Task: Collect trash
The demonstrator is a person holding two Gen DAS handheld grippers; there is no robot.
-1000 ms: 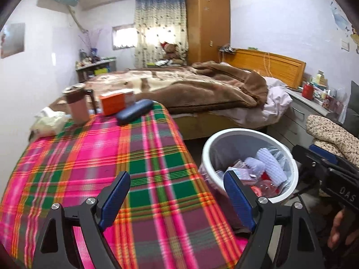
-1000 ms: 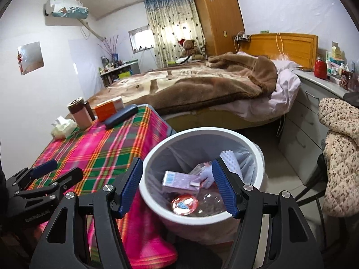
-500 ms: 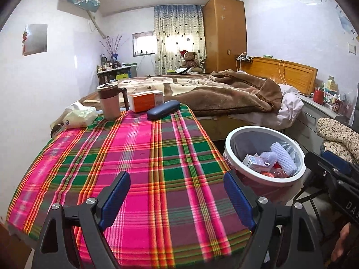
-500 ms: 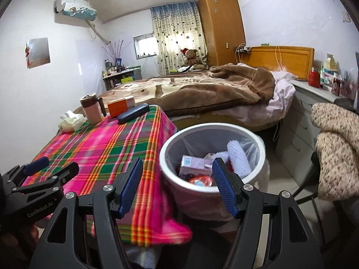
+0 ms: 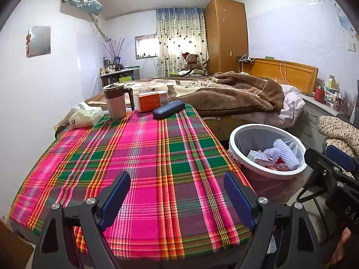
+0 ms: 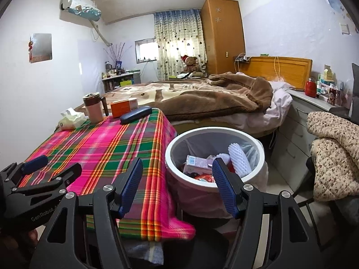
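Observation:
A white-rimmed trash bin (image 5: 267, 149) (image 6: 215, 157) with a plastic liner stands on the floor right of the table. It holds a small carton (image 6: 196, 163), white foam netting (image 6: 239, 158) and red wrappers. My left gripper (image 5: 177, 198) hovers open over the near edge of the plaid tablecloth (image 5: 139, 163), nothing between its blue pads. My right gripper (image 6: 178, 185) stands open in front of the bin, off the table's near right corner, and it holds nothing. Each gripper shows at the edge of the other's view.
At the table's far end sit a tissue pack (image 5: 86, 115), a lidded mug (image 5: 115, 100), an orange box (image 5: 152, 100) and a dark blue case (image 5: 168, 112). A bed with a brown blanket (image 5: 224, 94) lies behind. A grey dresser (image 6: 311, 112) and a chair with a floral jacket (image 6: 334, 154) stand right.
Both grippers have drawn back from the table and bin, so more of the tablecloth and the bin's outside show. Their jaws kept the same width.

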